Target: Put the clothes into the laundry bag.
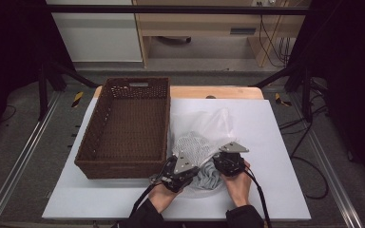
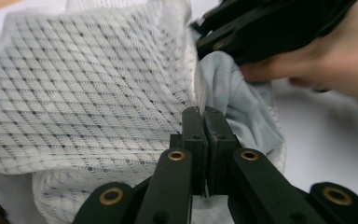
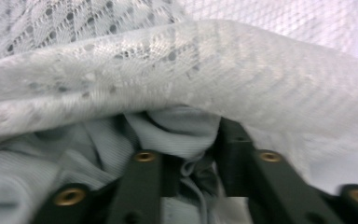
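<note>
**Both grippers at the mesh bag, near edge of surface**

- White mesh laundry bag (image 1: 200, 142) lies on the white surface (image 1: 275, 156), just right of the brown wicker basket (image 1: 128, 128). Basket interior looks bare from the high view.
- Pale grey garment (image 1: 208, 178) bunched at the bag's near end, between the 2 grippers. Part of it sits under the mesh; how far inside the bag it goes, cannot tell.
- Left gripper (image 1: 180, 168): in the left gripper view its fingers (image 2: 195, 135) are pressed together with the bag's white edge (image 2: 199, 95) pinched between the tips. Mesh panel (image 2: 84, 88) spreads to the left of that seam, grey cloth (image 2: 242, 102) to the right.
- Right gripper (image 1: 229, 161): in the right gripper view its fingers (image 3: 235, 140) stand apart, pushed in under the bag's mesh lip (image 3: 182, 74), with folds of the garment (image 3: 177, 133) lying between them. Not clamped on anything that I can see.
- Right hand (image 2: 335, 60) shows in the left gripper view, upper right, close to the grey cloth.
- Both hands (image 1: 164, 194) come in from the bottom edge, dark sleeves, cables trailing back.
- 2 grey 3-cornered plates sit on top of the grippers, close together over the bag mouth.
</note>
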`<state>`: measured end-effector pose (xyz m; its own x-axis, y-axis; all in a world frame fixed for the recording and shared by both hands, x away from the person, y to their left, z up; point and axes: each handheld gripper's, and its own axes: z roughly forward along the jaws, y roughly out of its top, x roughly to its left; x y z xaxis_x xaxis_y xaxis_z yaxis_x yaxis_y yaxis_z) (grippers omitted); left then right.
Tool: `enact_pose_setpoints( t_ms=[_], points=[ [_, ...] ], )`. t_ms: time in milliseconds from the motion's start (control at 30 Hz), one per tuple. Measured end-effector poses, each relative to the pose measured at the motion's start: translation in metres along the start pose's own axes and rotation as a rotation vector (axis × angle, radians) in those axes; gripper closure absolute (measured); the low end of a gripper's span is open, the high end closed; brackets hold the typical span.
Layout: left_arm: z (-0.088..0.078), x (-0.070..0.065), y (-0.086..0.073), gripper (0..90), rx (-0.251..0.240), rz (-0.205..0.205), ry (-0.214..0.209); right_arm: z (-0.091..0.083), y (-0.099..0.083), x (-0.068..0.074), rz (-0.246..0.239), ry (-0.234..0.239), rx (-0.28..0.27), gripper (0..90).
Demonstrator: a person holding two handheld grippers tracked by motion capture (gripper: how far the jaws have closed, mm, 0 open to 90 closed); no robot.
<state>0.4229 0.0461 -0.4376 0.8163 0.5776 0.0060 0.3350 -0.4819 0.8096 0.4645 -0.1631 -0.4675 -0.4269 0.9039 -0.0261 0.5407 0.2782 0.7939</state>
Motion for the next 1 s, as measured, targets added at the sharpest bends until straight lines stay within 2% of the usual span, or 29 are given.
enact_pose_setpoints(
  t_ms=[33, 67, 100, 133, 167, 200, 300, 333, 400, 433, 467, 500, 533, 600, 667, 733, 767, 867, 900, 1000],
  points=[
    [-0.001, 0.000, 0.001, 87.8, -0.009, 0.007, 0.007, -0.010, -0.002, -0.004, -0.006, 0.024, -0.016, 51.3],
    [-0.001, 0.000, 0.001, 87.8, -0.009, 0.007, 0.007, -0.010, -0.002, -0.004, -0.006, 0.024, -0.016, 51.3],
    [-0.002, 0.003, 0.002, 87.8, -0.017, 0.000, 0.008, -0.027, -0.006, -0.010, 0.012, 0.075, -0.054, 47.3],
    [-0.002, 0.003, 0.002, 87.8, -0.017, 0.000, 0.008, -0.027, -0.006, -0.010, 0.012, 0.075, -0.054, 47.3],
    [-0.004, 0.004, 0.001, 87.8, -0.022, -0.004, 0.013, -0.039, -0.008, -0.014, 0.020, 0.122, -0.082, 42.7],
    [-0.004, 0.004, 0.001, 87.8, -0.022, -0.004, 0.013, -0.043, -0.009, -0.016, 0.022, 0.150, -0.089, 40.1],
    [-0.004, 0.006, 0.001, 87.8, -0.024, -0.009, 0.016, -0.048, -0.009, -0.012, 0.012, 0.202, -0.093, 31.6],
    [-0.004, 0.005, 0.001, 87.8, -0.024, -0.007, 0.017, -0.048, -0.009, -0.012, 0.012, 0.202, -0.093, 31.6],
    [-0.004, 0.005, 0.001, 87.8, -0.027, -0.001, 0.021, -0.042, -0.006, -0.001, 0.004, 0.257, -0.080, 26.1],
    [-0.004, 0.006, 0.002, 87.8, -0.028, -0.004, 0.020, -0.042, -0.006, -0.001, 0.004, 0.257, -0.080, 26.1],
    [-0.004, 0.007, 0.002, 87.8, -0.028, -0.009, 0.018, -0.033, -0.006, 0.005, -0.023, 0.255, -0.053, 30.8],
    [-0.004, 0.008, 0.001, 87.8, -0.027, -0.012, 0.019, -0.029, -0.007, 0.007, -0.026, 0.253, -0.033, 38.7],
    [-0.004, 0.008, 0.001, 87.8, -0.027, -0.012, 0.019, -0.029, -0.007, 0.007, -0.026, 0.253, -0.033, 38.7],
    [-0.004, 0.008, 0.002, 87.8, -0.031, -0.018, 0.022, -0.023, -0.009, 0.008, 0.000, 0.303, -0.012, 61.7],
    [-0.006, 0.008, 0.003, 87.8, -0.037, -0.021, 0.021, -0.023, -0.010, 0.016, -0.033, 0.326, -0.018, 80.9],
    [-0.007, 0.007, 0.004, 87.9, -0.042, -0.019, 0.020, -0.023, -0.009, 0.018, -0.046, 0.327, -0.022, 81.7],
    [-0.009, 0.006, 0.006, 87.9, -0.048, -0.014, 0.018, -0.021, -0.005, 0.025, -0.081, 0.317, -0.021, 82.7],
    [-0.014, 0.004, 0.010, 87.9, -0.061, -0.014, 0.011, -0.015, -0.001, 0.028, -0.084, 0.309, -0.019, 83.3],
    [-0.016, 0.003, 0.011, 88.0, -0.066, -0.009, 0.011, -0.011, 0.001, 0.028, -0.076, 0.298, -0.017, 83.5],
    [-0.018, 0.001, 0.011, 88.1, -0.066, -0.001, 0.013, 0.005, 0.006, 0.024, -0.014, 0.235, -0.048, 84.0]
  ],
)
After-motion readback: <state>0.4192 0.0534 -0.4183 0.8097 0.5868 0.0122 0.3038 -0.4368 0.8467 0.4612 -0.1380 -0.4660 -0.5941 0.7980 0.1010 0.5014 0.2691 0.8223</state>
